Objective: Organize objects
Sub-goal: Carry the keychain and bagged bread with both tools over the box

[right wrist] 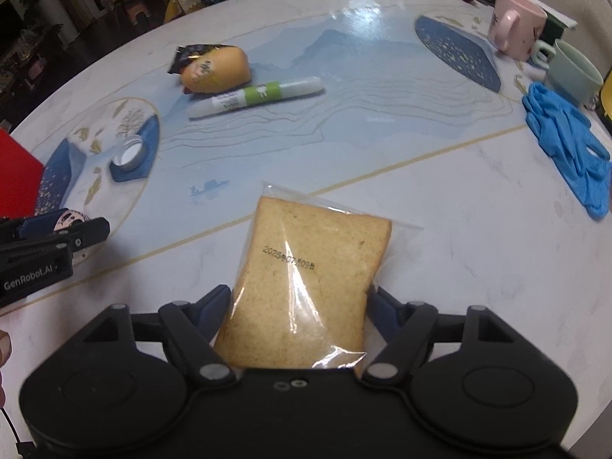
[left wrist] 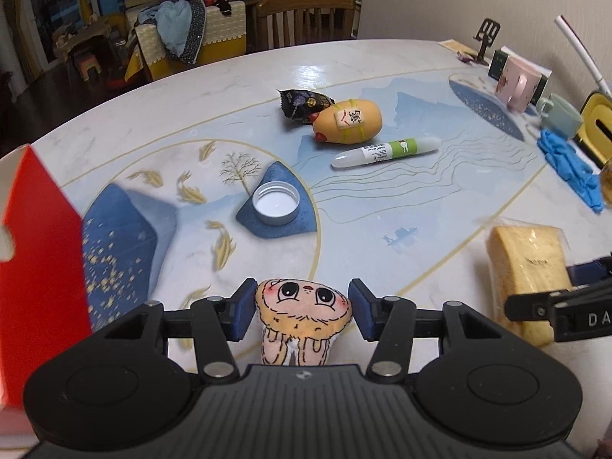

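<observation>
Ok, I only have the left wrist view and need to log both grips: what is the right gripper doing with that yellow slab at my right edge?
Observer: The right gripper is closed on a bagged bread slice, one pad on each side.
Operator: Any marking on it?
Observer: A printed date runs across the wrapper's face.
Operator: Does your view show my left gripper too?
Observer: Yes, the left gripper sits at the left edge, and the plush toy peeks out between its pads.
</observation>
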